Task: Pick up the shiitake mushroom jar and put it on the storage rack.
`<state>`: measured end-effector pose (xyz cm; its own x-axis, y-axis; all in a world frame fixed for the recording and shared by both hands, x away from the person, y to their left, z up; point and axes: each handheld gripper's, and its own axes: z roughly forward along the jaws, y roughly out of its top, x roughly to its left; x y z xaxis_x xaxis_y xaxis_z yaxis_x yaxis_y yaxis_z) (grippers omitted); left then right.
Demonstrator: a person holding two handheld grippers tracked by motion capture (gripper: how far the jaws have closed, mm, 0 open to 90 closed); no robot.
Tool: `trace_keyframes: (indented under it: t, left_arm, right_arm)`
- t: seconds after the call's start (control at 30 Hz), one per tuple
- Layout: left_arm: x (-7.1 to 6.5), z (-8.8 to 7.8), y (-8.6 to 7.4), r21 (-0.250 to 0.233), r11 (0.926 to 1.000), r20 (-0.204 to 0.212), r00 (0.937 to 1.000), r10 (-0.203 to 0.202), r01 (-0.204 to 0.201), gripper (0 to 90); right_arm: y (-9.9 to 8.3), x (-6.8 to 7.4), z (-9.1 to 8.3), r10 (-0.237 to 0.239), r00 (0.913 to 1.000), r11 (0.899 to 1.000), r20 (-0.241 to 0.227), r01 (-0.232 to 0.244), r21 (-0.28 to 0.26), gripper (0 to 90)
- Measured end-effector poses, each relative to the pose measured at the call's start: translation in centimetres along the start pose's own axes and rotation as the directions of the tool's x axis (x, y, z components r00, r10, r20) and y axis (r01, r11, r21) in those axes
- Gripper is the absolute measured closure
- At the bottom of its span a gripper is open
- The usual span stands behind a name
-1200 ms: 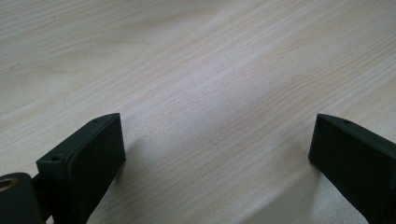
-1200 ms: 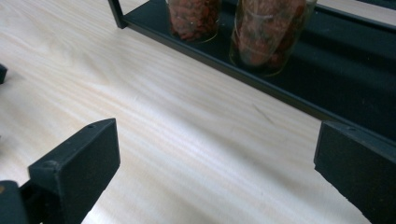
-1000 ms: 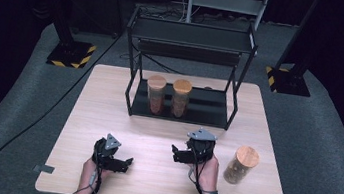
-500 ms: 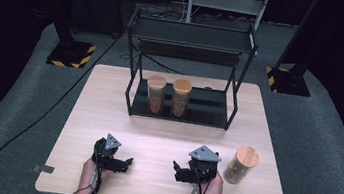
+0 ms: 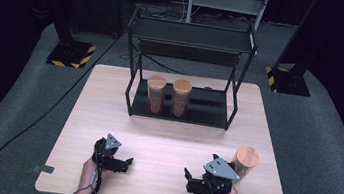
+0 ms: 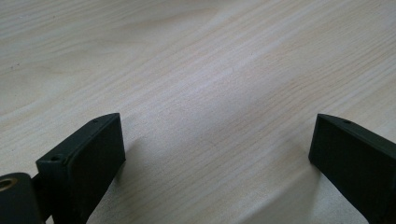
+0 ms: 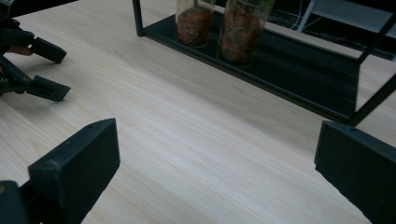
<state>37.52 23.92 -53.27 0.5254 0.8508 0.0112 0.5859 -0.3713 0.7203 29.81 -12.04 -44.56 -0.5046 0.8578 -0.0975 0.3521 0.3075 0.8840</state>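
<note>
Both grippers low over the wooden table (image 5: 163, 146), jaws spread wide, empty: left gripper (image 5: 123, 164), right gripper (image 5: 190, 180). Cork-lidded jar (image 5: 245, 160) upright just beside right gripper.

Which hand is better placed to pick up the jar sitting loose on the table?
Right, probably. The right gripper sits open beside the loose jar; the left gripper, also open, is farther away.
</note>
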Motion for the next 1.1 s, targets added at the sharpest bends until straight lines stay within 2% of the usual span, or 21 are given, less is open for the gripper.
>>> trace_keyframes:
  t: [0.17,0.4,0.6,0.77,0.9,1.0,1.1]
  left_arm:
    - [0.0,0.0,0.0,0.0,1.0,0.0,1.0,0.001,-0.001,2.7]
    - [0.0,0.0,0.0,0.0,1.0,0.0,1.0,0.001,-0.001,2.8]
    - [0.0,0.0,0.0,0.0,1.0,0.0,1.0,0.001,-0.001,2.8]
    - [0.0,0.0,0.0,0.0,1.0,0.0,1.0,0.001,-0.001,2.8]
    - [0.0,0.0,0.0,0.0,1.0,0.0,1.0,0.001,-0.001,2.8]
    - [0.0,0.0,0.0,0.0,1.0,0.0,1.0,0.001,-0.001,2.8]
    - [0.0,0.0,0.0,0.0,1.0,-0.001,1.0,0.002,-0.002,2.8]
  right_arm:
    - [0.0,-0.3,-1.7,-0.008,0.9997,1.0,0.022,0.009,-0.021,0.0]
    - [-0.2,-0.7,-4.2,-0.01,0.9962,0.998,0.086,0.015,-0.056,0.0]
    - [-0.5,-1.4,-5.4,0.002,0.9907,0.998,0.136,0.007,-0.066,0.0]
    - [-0.9,-2.3,-6.1,0.027,0.9825,0.997,0.184,-0.013,-0.079,0.0]
    - [-1.5,-3.8,-6.6,0.079,0.9708,0.993,0.226,-0.057,-0.101,0.0]
    - [-2.0,-4.8,-6.6,0.109,0.9642,0.991,0.242,-0.085,-0.105,0.0]
    - [-2.7,-5.8,-6.0,0.126,0.9614,0.99,0.245,-0.106,-0.094,0.0]
